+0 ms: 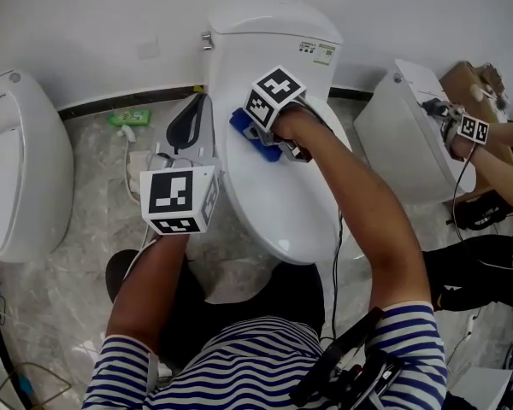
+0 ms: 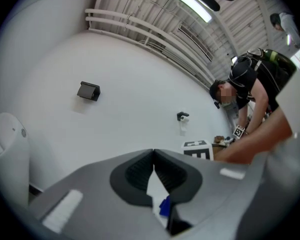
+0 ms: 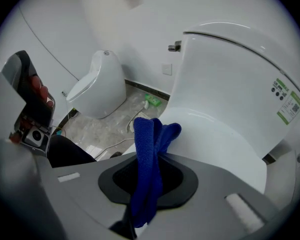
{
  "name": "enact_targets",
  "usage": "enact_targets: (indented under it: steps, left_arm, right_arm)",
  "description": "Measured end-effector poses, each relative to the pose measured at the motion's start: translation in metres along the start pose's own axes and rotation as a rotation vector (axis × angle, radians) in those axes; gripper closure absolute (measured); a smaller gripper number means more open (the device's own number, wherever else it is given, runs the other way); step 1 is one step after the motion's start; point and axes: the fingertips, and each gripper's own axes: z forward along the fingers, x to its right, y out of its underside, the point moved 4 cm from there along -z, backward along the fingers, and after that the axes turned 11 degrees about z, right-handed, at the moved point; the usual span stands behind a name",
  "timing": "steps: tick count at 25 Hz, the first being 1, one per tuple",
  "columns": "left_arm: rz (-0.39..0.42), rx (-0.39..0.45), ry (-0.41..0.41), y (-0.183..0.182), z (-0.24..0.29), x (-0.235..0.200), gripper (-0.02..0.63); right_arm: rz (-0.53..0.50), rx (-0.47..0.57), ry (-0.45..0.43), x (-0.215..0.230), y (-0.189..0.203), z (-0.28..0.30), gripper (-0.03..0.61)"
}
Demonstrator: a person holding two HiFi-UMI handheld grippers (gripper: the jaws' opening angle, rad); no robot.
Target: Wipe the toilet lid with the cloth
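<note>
Head view: right gripper (image 1: 272,140) presses a blue cloth (image 1: 255,135) on the white toilet lid (image 1: 282,203), near the tank end. Right gripper view shows the jaws clamped on the bunched cloth. Left gripper (image 2: 153,155) is closed with nothing in it, held off the lid's left side. The tank sticker (image 1: 324,54) has green-and-white print, too small to read.

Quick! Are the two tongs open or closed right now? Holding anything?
Left tongs: closed, holding nothing.
Right tongs: closed on the blue cloth.
</note>
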Motion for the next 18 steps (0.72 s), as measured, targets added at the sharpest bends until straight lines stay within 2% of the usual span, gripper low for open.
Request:
enact_targets:
  steps: [6,9,14,18]
  left_arm:
    - [0.002,0.005,-0.014,-0.003,-0.008,-0.008,0.609]
    - [0.003,0.006,-0.017,-0.003,-0.01,-0.011,0.609]
    - [0.008,0.006,-0.012,-0.002,-0.008,-0.009,0.609]
    - [0.013,-0.001,0.007,0.0,-0.004,-0.001,0.609]
  right_arm:
    - [-0.04,-0.026,-0.092,-0.047,-0.003,0.017,0.52]
    - [-0.05,-0.03,-0.1,-0.056,-0.004,0.022,0.518]
    - [-0.02,0.016,-0.097,-0.041,-0.005,0.006,0.518]
    - [0.031,0.057,-0.055,-0.01,0.005,-0.022,0.518]
